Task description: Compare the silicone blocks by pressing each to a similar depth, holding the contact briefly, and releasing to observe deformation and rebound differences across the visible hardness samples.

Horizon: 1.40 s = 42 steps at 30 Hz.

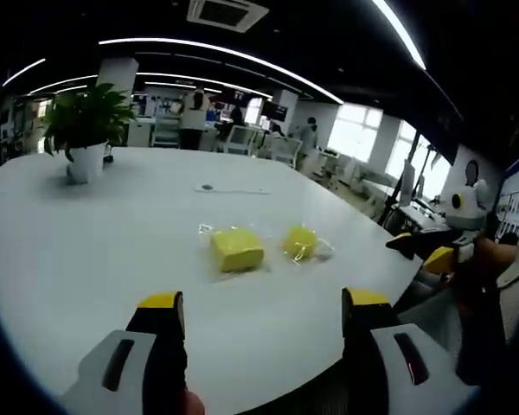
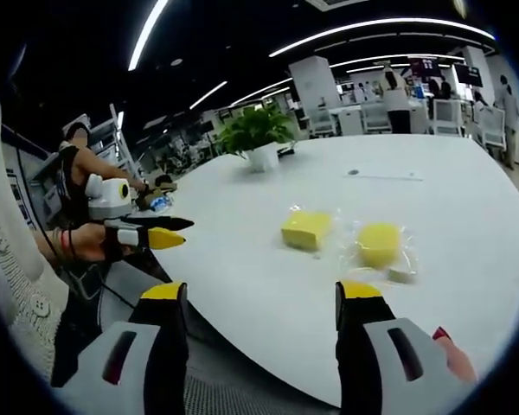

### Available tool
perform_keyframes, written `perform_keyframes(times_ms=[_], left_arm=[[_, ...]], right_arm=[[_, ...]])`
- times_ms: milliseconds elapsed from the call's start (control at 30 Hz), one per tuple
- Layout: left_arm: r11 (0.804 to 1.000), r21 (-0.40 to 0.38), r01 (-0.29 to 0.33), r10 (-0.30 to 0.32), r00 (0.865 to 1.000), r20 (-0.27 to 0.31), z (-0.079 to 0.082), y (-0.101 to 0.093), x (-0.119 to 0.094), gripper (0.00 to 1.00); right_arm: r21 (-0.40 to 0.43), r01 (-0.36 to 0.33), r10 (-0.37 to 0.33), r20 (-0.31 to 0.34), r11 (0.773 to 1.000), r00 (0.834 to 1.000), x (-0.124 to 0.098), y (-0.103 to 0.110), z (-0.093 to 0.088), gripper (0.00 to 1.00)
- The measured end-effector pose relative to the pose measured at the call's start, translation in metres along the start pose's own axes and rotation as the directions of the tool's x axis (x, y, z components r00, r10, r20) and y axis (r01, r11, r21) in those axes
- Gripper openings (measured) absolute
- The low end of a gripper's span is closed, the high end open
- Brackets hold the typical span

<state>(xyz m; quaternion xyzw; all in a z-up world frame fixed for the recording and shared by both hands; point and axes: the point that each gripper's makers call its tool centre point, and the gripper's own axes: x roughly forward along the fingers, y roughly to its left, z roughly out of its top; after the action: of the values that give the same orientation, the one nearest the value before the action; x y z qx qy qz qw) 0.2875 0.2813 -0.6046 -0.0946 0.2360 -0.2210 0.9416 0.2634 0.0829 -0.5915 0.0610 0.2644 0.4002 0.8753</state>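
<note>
Two yellow silicone samples lie on the white table [image 1: 86,251], each on clear plastic film. The square block [image 1: 237,249] [image 2: 307,229] is beside a rounder block [image 1: 299,242] [image 2: 381,244]. My left gripper [image 1: 261,303] stands open, short of the square block and above the table, with nothing between its yellow-tipped jaws. My right gripper [image 2: 261,292] is open too, near the table's edge [image 2: 242,337] and well short of both blocks. In the right gripper view, the left gripper [image 2: 160,233] shows at the left, held in a hand. In the left gripper view, the right gripper [image 1: 428,252] shows at the right.
A potted plant [image 1: 86,130] [image 2: 258,138] stands at the far side of the table. A small dark disc with a thin strip [image 1: 209,187] [image 2: 355,172] lies beyond the blocks. Desks, chairs and people fill the office behind.
</note>
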Motion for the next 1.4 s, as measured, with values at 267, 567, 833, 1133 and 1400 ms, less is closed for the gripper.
perform_keyframes(times_ms=[267,567,833,1133,1400], left_arm=[[1.000,0.001,0.008,-0.008,1.000,0.001,0.007,0.012,0.006,0.76],[0.997,-0.038,0.065,-0.065,0.998,0.004,0.018,0.014,0.025,0.77],[0.995,0.001,0.096,-0.096,0.995,-0.005,0.037,-0.012,0.050,0.77],[0.990,0.029,0.139,-0.138,0.990,-0.021,0.052,-0.040,0.073,0.76],[0.985,0.051,0.163,-0.161,0.986,-0.040,0.061,-0.050,0.094,0.76]], right_arm=[[0.009,0.002,-0.002,-0.001,1.000,1.000,0.002,-0.005,-0.001,0.62],[0.021,-0.001,0.001,-0.002,1.000,1.000,0.006,-0.012,0.001,0.61],[0.028,0.005,-0.004,-0.002,1.000,1.000,0.005,-0.020,0.002,0.60],[0.041,-0.001,0.001,-0.003,0.999,1.000,0.003,-0.024,0.001,0.58],[0.042,-0.010,0.010,-0.005,0.999,1.000,0.002,-0.026,-0.001,0.56]])
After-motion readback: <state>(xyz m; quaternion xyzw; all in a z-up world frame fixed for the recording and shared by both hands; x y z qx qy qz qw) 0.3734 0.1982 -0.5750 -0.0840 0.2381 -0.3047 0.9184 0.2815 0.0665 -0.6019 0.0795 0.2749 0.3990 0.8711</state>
